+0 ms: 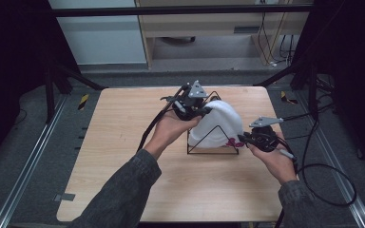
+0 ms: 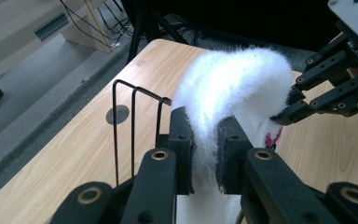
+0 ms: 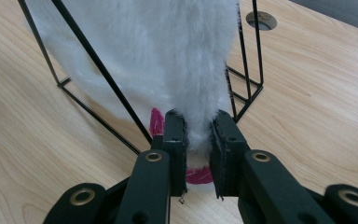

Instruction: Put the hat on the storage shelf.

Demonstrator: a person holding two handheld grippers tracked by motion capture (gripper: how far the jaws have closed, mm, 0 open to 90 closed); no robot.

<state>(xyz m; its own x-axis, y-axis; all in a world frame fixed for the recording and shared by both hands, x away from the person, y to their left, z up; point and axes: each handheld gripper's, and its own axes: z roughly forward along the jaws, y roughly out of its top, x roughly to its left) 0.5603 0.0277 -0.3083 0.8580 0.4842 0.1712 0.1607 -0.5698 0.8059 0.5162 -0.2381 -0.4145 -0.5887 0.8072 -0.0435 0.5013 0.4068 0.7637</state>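
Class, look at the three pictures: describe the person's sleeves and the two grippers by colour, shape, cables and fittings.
Both forearms wear dark grey sleeves. Each gripper, left and right, is black, with a grey three-cornered plate on top and a black cable trailing off. The fingers are flat black pads on linked bars with brass-coloured pivot rings.

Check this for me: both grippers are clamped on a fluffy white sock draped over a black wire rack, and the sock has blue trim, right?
Not quite. The trim is pink, not blue, as the right gripper view shows. The rest holds: the left gripper and right gripper are both shut on the white sock draped over the black wire rack.
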